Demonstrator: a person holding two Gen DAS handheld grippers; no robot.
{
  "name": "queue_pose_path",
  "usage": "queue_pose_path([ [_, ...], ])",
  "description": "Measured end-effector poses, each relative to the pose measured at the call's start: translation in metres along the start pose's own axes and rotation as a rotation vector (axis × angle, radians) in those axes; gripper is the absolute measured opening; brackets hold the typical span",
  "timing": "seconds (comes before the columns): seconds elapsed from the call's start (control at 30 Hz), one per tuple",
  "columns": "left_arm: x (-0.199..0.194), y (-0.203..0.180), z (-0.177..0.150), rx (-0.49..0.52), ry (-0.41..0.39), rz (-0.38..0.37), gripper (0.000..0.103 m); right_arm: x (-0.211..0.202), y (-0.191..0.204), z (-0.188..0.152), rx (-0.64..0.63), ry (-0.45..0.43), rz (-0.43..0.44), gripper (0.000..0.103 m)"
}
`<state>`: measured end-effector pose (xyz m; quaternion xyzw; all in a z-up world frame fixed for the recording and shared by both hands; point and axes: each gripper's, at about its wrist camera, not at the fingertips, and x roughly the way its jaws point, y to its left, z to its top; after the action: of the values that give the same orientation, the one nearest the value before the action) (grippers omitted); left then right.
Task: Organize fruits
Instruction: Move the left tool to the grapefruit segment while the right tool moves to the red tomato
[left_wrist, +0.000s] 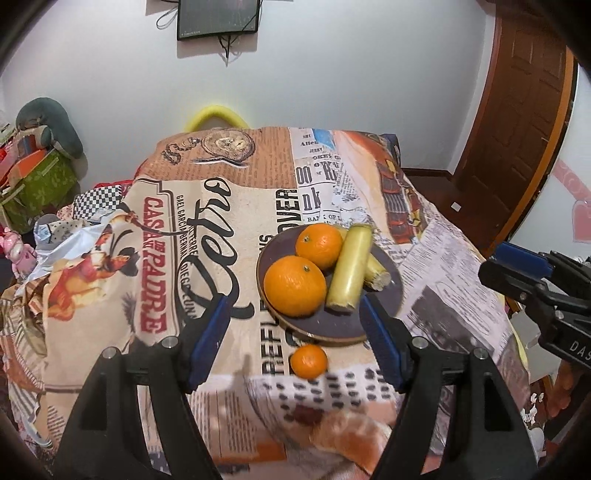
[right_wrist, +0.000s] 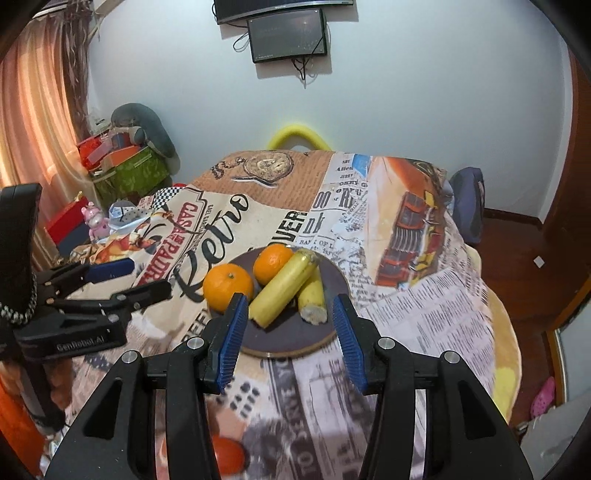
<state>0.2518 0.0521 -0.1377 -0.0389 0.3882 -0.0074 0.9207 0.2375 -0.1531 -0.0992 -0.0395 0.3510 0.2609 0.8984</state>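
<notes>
A dark round plate (left_wrist: 325, 325) (right_wrist: 291, 339) on the printed tablecloth holds two oranges (left_wrist: 294, 285) (right_wrist: 228, 282) and two yellow banana pieces (left_wrist: 349, 267) (right_wrist: 282, 288). A small orange (left_wrist: 308, 361) lies on the cloth just in front of the plate; it also shows in the right wrist view (right_wrist: 229, 456), low at the left. My left gripper (left_wrist: 295, 332) is open and empty, above the small orange and the plate's near edge. My right gripper (right_wrist: 290, 328) is open and empty, just above the plate's near side.
The table (left_wrist: 221, 206) is covered by a retro newspaper-print cloth. Boxes, a pink toy (right_wrist: 96, 220) and clutter stand left of it. A yellow chair back (right_wrist: 297, 133) is behind the table. A wooden door (left_wrist: 524, 110) is at the right.
</notes>
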Motion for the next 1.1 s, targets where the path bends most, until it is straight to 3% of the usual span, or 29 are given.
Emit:
queue_pose_path([
  [0.33,-0.032,-0.022,-0.041,0.016,0.025,-0.010,0.095,-0.030,0.005,-0.033,-0.015,0.011,-0.016,0.045],
  [0.57,-0.013,-0.044,-0.078,0.032,0.132,-0.025,0.095,-0.034,0.004,-0.057,-0.015,0.047,-0.020,0.047],
  [0.77,0.013,-0.049,-0.101,0.055,0.200,0.014,0.095,-0.034,0.009,-0.075,-0.024,0.086,-0.013,0.047],
  [0.9,0.014,-0.039,-0.110,0.044,0.209,-0.002,0.095,-0.030,0.014,-0.085,-0.038,0.113,0.002,0.051],
  [0.97,0.011,-0.036,-0.116,0.074,0.209,0.020,0.095,-0.026,0.018,-0.090,-0.050,0.122,0.005,0.057],
  [1.1,0.004,-0.025,-0.134,0.118,0.204,0.054,0.096,-0.017,0.027,-0.099,-0.065,0.149,0.032,0.057],
])
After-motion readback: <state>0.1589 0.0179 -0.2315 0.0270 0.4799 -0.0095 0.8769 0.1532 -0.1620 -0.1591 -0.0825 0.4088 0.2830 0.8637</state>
